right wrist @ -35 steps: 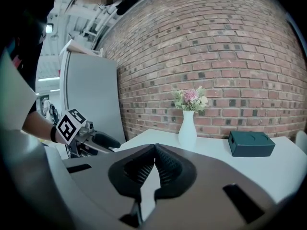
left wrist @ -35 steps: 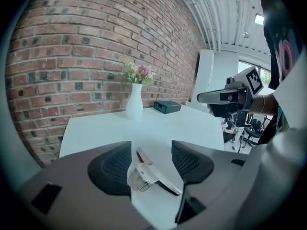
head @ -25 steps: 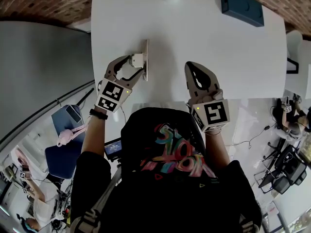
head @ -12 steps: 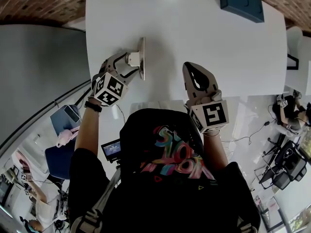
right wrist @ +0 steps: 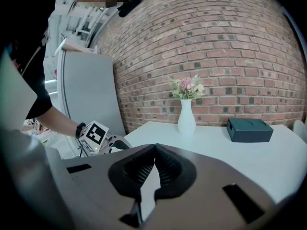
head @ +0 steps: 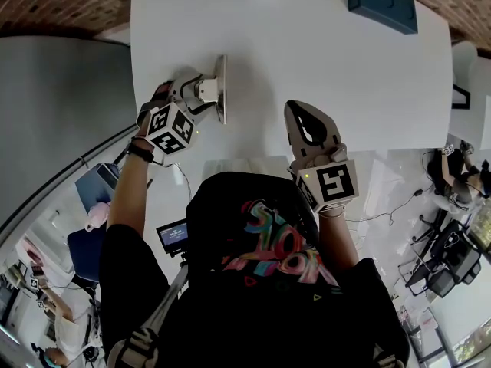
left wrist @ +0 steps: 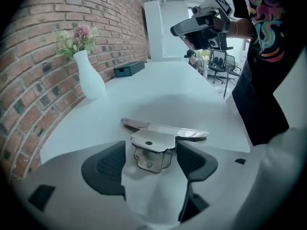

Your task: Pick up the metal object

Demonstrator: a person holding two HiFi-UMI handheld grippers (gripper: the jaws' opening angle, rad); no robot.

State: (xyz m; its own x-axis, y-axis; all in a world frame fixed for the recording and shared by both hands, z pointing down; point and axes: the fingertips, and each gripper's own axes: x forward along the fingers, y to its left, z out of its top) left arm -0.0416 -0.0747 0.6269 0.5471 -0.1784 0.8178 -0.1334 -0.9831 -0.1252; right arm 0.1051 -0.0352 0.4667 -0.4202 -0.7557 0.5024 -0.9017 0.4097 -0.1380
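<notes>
Left hand-held gripper (head: 198, 96) has dropped lower and rolled since the earlier frame, and its jaws have just been opening. They are now spread wide, with the metal object (left wrist: 160, 137) between them and the pads not squeezing it. Metal object rests on the white counter (head: 330, 67), near its left edge. Right hand-held gripper (head: 305, 115) hovers alongside, jaws pressed together, nothing in them. Farther back: white vase (left wrist: 91, 80) with flowers, dark box (head: 381, 4), brick wall (right wrist: 230, 56).

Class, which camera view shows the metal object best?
The left gripper view: the metal object lies close up, showing its bar, bent plate and holes. The head view shows it small, from above. The right gripper view misses it.
</notes>
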